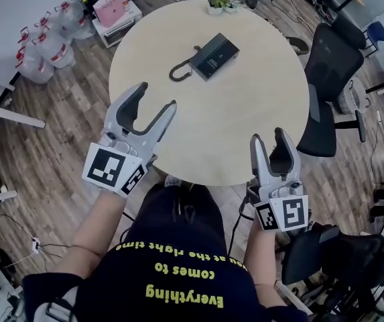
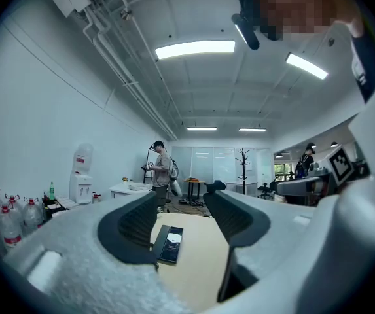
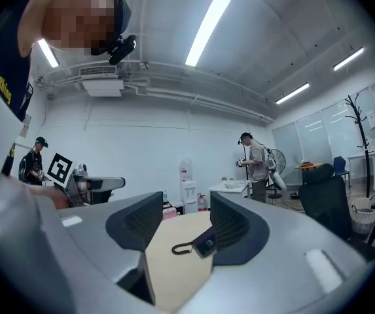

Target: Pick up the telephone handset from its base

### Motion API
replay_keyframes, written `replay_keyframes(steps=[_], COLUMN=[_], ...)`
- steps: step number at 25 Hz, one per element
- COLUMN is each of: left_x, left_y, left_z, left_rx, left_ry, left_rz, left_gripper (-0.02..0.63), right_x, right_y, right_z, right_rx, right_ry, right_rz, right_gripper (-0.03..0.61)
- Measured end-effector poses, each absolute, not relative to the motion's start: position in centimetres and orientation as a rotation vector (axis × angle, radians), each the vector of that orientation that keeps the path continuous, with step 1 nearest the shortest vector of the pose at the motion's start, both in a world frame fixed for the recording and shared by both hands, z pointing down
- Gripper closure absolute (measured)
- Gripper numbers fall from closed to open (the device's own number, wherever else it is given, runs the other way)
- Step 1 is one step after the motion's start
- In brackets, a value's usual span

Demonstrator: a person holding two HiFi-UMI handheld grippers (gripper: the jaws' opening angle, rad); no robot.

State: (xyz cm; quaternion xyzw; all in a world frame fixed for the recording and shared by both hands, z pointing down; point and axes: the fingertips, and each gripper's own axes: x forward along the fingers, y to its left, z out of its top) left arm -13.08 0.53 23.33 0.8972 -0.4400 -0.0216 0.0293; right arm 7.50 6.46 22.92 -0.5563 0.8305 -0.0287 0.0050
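Left gripper [image 1: 157, 96] and right gripper [image 1: 267, 137]: jaws wide apart, empty (nothing between the pads), both at the near edge of the round table [image 1: 245, 113]. The handset [image 1: 208, 47] lies on its base [image 1: 218, 59] at the far side, well apart from both. Wood floor; chair [image 1: 329, 79] beside the table. Only the gripper views show a standing person [image 2: 163, 175] and a water dispenser [image 2: 82, 178].

"Everything comes to" on dark shirt [image 1: 185, 284]

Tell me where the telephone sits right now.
In the head view the telephone lies on the far part of the round table, nearest the potted plant at its far edge, cord curling to its left.
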Motion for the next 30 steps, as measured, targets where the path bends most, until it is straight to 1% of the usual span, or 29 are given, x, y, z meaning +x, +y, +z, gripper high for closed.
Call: replay_keyframes(steps=[5, 10, 19, 30], left_x=[-10.4, -8.5, -6.6, -6.3], left_y=[-2.9, -6.7, -10.9, -12.9], left_z=[24.3, 24.1, 25.4, 28.1], left_rx=[2.758, 2.714, 2.623, 2.605], left_ry=[-1.362, -1.46, -1.601, -1.521], left_rz=[-0.033, -0.023, 0.043, 0.08], left_gripper=[0.339, 0.339, 0.339, 0.339], right_x=[9.8, 13.0, 17.0, 15.9], right_y=[2.8, -1.4, -6.9, -8.7], right_z=[23.4, 22.8, 24.8, 26.5], right_rx=[-1.718, -1.658, -1.564, -1.592], right_ry=[2.61, 2.638, 2.703, 2.695], right_rz=[-0.089, -0.073, -0.139, -0.19], right_gripper=[0.357, 0.357, 0.356, 0.351])
